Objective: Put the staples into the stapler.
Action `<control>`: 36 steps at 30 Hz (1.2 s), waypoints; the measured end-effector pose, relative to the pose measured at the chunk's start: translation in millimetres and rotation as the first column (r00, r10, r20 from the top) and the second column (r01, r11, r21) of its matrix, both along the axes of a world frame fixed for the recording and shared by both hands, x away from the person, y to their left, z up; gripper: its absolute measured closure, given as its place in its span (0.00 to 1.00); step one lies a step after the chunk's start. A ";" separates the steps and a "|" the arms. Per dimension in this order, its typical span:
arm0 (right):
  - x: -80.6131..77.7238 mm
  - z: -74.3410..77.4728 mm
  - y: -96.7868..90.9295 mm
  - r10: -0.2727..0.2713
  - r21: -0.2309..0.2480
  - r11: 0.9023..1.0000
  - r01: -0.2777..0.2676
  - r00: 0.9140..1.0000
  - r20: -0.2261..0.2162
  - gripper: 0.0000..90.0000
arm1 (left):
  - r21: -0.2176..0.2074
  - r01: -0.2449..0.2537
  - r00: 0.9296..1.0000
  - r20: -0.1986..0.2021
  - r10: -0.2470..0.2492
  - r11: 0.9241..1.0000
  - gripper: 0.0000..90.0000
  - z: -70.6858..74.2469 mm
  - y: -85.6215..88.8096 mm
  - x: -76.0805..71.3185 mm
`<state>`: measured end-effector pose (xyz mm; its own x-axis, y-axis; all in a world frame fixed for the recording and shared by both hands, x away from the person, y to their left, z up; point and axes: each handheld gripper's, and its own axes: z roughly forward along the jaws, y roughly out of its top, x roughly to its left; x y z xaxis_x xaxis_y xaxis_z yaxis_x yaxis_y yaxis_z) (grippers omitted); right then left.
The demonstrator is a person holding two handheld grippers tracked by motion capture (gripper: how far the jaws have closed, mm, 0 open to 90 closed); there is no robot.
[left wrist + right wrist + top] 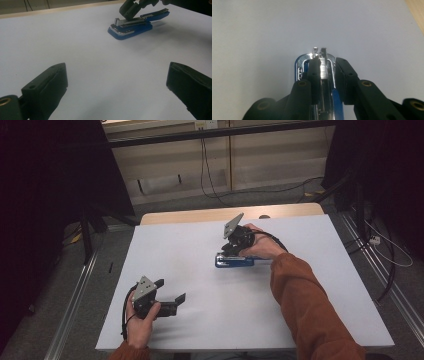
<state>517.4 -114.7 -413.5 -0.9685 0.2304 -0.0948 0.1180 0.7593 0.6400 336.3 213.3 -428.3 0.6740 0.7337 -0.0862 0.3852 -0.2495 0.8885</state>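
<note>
1. My right gripper hides the stapler's top from above, mid-table; rear cut off in its own view.
2. Up close, jaws straddle the metal magazine; left pad touching, right pad off; loose, not clamped.
3. Left gripper wide open, empty, near edge.

The stapler had a glossy blue plastic body and bright, polished metal along its top. The surface looked smooth, matt and white, with pale wood at its far edge. Both hand-held grippers were matt black plastic.
</note>
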 end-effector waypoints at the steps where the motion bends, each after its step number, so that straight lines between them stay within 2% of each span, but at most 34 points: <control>1: 0.2 -0.7 -2.0 -0.008 0.016 1.000 0.008 1.000 0.002 0.83 | -0.002 0.001 1.000 0.000 -0.001 1.000 0.04 0.0 0.0 0.1; 4: -0.1 -1.5 -6.4 -0.043 0.045 0.998 0.043 0.999 0.001 0.78 | 0.008 0.000 1.000 0.002 0.000 1.000 0.04 0.4 0.0 0.0; 8: -2.6 -1.7 -14.5 -0.120 0.083 0.989 0.122 0.993 -0.020 0.66 | 0.005 -0.002 1.000 0.000 0.002 1.000 0.04 0.0 -0.2 0.5; 9: -3.5 -1.8 -16.4 -0.149 0.098 0.984 0.151 0.988 -0.031 0.59 | 0.004 -0.003 1.000 -0.001 0.003 1.000 0.04 0.1 -0.1 0.4; 11: -6.4 -2.3 -20.3 -0.198 0.124 0.972 0.200 0.980 -0.027 0.54 | -0.008 -0.006 1.000 0.000 0.006 1.000 0.04 -0.2 -0.3 0.2; 14: -9.8 -3.1 -25.6 -0.251 0.125 0.960 0.251 0.968 -0.014 0.46 | -0.003 -0.007 1.000 0.000 0.007 1.000 0.04 0.2 -0.2 0.3; 15: -11.2 -2.4 -27.4 -0.273 0.143 0.952 0.272 0.962 -0.014 0.43 | 0.000 -0.009 1.000 -0.002 0.009 1.000 0.04 0.6 -0.1 0.0; 17: -14.8 -2.1 -30.6 -0.294 0.191 0.937 0.293 0.956 -0.028 0.39 | -0.009 -0.011 1.000 -0.004 0.011 1.000 0.04 0.3 0.2 0.0; 19: -17.5 -2.1 -32.6 -0.321 0.192 0.928 0.319 0.947 -0.021 0.33 | -0.011 -0.022 1.000 -0.009 0.022 1.000 0.04 -0.4 0.3 0.5; 20: -19.0 -2.6 -34.3 -0.333 0.201 0.921 0.333 0.942 -0.037 0.31 | -0.012 -0.028 1.000 -0.009 0.028 1.000 0.04 -0.4 0.3 0.3; 21: -19.7 -2.8 -35.6 -0.338 0.202 0.919 0.339 0.940 -0.039 0.29 | -0.010 -0.024 1.000 -0.004 0.024 1.000 0.04 -0.2 0.7 0.4; 23: -22.8 -3.8 -39.1 -0.373 0.213 0.902 0.374 0.927 -0.050 0.24 | -0.003 -0.021 1.000 0.004 0.021 1.000 0.04 -0.1 1.5 0.3; 25: -25.5 -3.9 -42.9 -0.390 0.215 0.895 0.391 0.919 -0.051 0.23 | -0.002 -0.024 1.000 0.000 0.024 1.000 0.04 -0.2 1.9 0.6; 26: -26.8 -3.2 -45.1 -0.404 0.225 0.887 0.404 0.913 -0.045 0.21 | -0.005 -0.025 1.000 -0.001 0.025 1.000 0.04 -0.4 1.9 1.0; 29: -30.8 0.1 -51.6 -0.448 0.271 0.854 0.444 0.893 -0.048 0.16 | -0.011 -0.023 1.000 0.001 0.023 1.000 0.04 -0.8 2.1 0.7; 30: -32.5 0.6 -53.1 -0.459 0.280 0.846 0.453 0.887 -0.047 0.15 | -0.010 -0.023 1.000 0.000 0.023 1.000 0.04 -1.1 2.4 0.8; 33: -36.4 0.3 -58.2 -0.473 0.290 0.836 0.466 0.879 -0.051 0.16 | -0.022 -0.029 1.000 -0.003 0.029 0.999 0.04 -2.0 3.3 1.2; 35: -38.1 0.0 -61.7 -0.498 0.307 0.815 0.491 0.865 -0.062 0.12 | -0.016 -0.037 0.999 -0.009 0.037 0.999 0.04 -2.2 3.8 1.4; 36: -39.2 0.0 -63.4 -0.504 0.317 0.807 0.499 0.861 -0.073 0.12 | -0.015 -0.037 0.999 -0.009 0.037 0.999 0.04 -2.2 3.9 1.4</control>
<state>478.2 -178.0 -413.5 -0.7092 0.7030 0.0536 0.4156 0.3553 0.8373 337.7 217.3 -430.5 0.6458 0.7565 -0.1029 0.4016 -0.2220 0.8885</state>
